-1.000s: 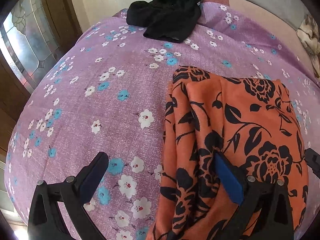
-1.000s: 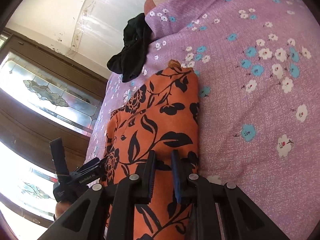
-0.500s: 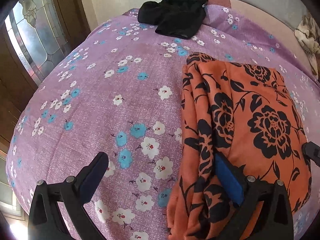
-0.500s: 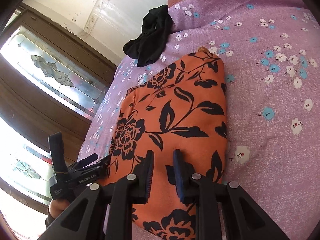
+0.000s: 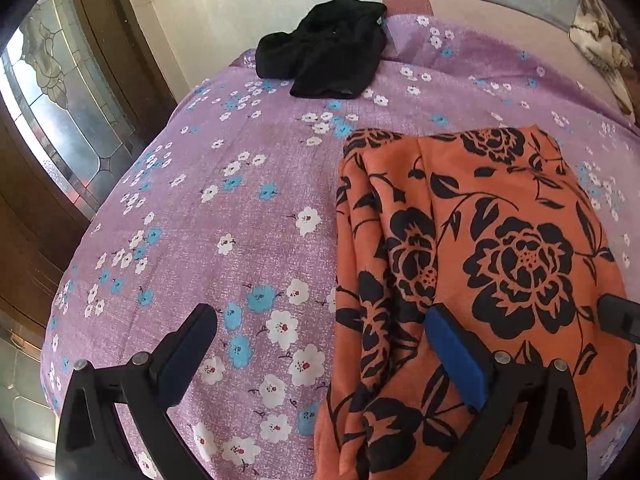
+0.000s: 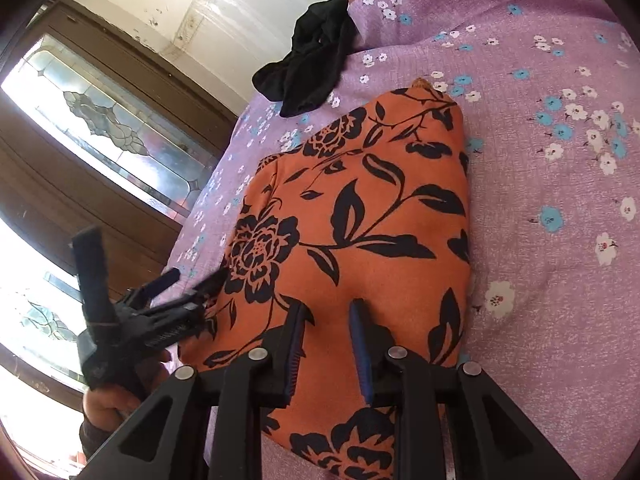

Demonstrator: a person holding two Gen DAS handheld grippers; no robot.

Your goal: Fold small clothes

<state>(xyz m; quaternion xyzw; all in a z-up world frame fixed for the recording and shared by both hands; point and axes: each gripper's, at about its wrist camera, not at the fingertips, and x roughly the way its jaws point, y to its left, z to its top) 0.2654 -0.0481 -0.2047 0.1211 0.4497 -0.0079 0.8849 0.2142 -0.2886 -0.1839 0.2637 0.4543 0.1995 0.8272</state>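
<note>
An orange garment with black flowers (image 5: 480, 240) lies folded on a purple flowered bedsheet (image 5: 240, 220); it also shows in the right wrist view (image 6: 360, 220). My left gripper (image 5: 320, 344) is wide open and empty over the garment's left edge, with one finger (image 5: 456, 360) over the cloth. My right gripper (image 6: 326, 336) is partly open and empty over the garment's near end. The left gripper (image 6: 180, 288) also shows in the right wrist view, at the garment's left side.
A crumpled black garment (image 5: 328, 52) lies at the far edge of the bed, also seen in the right wrist view (image 6: 312, 56). A wooden door with leaded glass (image 5: 52, 120) stands left. A beige patterned cloth (image 5: 600, 40) lies far right.
My right gripper's jaws have opened wider over the orange garment. Both grippers have pulled back a little. The garment lies still.
</note>
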